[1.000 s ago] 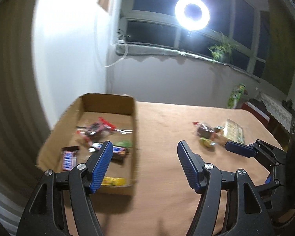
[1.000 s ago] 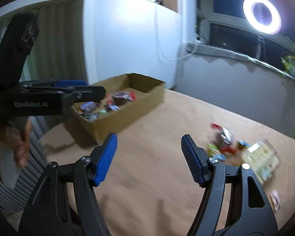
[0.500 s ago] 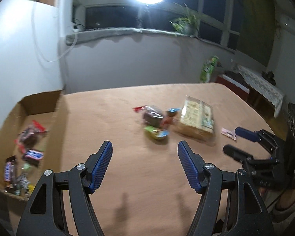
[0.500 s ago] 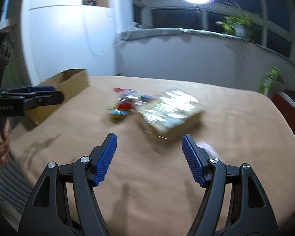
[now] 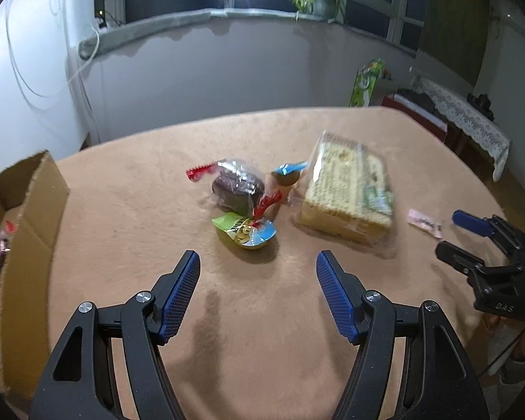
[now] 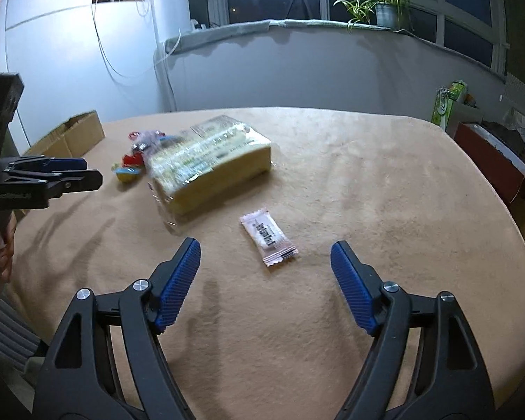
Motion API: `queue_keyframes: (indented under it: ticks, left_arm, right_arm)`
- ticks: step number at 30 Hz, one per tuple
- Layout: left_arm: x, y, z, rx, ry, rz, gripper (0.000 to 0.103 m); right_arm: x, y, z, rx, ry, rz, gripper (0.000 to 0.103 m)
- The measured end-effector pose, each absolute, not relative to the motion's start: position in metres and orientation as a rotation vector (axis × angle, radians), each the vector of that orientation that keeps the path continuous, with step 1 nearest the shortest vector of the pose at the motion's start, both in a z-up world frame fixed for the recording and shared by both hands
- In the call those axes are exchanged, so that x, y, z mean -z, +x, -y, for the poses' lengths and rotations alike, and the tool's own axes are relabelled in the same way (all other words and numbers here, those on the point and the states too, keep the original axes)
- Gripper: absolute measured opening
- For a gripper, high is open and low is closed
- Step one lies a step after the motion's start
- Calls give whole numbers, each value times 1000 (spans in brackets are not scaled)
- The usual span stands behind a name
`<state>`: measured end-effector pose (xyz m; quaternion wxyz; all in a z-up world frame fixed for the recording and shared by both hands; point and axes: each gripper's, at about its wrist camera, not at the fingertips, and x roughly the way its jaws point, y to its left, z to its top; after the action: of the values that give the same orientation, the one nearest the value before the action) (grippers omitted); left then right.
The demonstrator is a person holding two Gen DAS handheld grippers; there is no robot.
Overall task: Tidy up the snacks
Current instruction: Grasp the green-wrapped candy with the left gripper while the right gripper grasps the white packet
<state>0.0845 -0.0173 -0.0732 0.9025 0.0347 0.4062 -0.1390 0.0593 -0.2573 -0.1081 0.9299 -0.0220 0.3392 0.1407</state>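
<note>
1. We hold two black grippers with blue-padded jaws above a tan cloth-covered surface (image 6: pixel 385 182).
2. Our landmark is the large clear-wrapped block of yellow wafers (image 5: pixel 350 189), lying flat near the middle of the surface.
3. Our left gripper (image 5: pixel 257 292) hovers on the near side of the wafers, jaws wide apart and holding nothing.
4. Our right gripper (image 6: pixel 264 281) hovers near the wafers too, jaws wide apart and holding nothing.
5. A small pink wrapped candy (image 6: pixel 267 241) lies just off the wafers' right side, apart from them, in line with the gap between the right jaws.
6. Just left of the wafers sits a cluster of snacks: a dark cake in clear wrap with red ends (image 5: pixel 238 187), a small blue-wrapped brown sweet (image 5: pixel 287 175) touching the wafers' wrapper, and a green and blue foil-lidded cup (image 5: pixel 246 232) nearest to us.
7. Well to the left of the wafers, at the surface's edge, stands an open cardboard box (image 5: pixel 31 217) with wrapped snacks inside; we cannot make out which.
8. Beyond the wafers, on the window ledge, a potted plant (image 6: pixel 381 3) stands.
</note>
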Motion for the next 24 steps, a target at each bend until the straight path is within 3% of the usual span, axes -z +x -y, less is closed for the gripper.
queue_keyframes:
  ticks: [8, 12, 17, 20, 24]
  left_arm:
    - [90, 113, 28, 277, 82, -893, 69]
    - [95, 123, 29, 293, 68, -914, 67]
    - [93, 125, 23, 298, 48, -902, 31]
    - [93, 124, 21, 316, 36, -900, 29]
    - [93, 120, 20, 331, 35, -889, 27]
  right_arm:
    - [116, 78, 248, -298, -87, -738, 78]
    - [117, 81, 242, -306, -124, -750, 67]
    - [116, 80, 240, -310, -135, -741, 43]
    - [115, 78, 238, -308, -147, -732, 24]
    - [115, 75, 238, -307, -134, -723, 23]
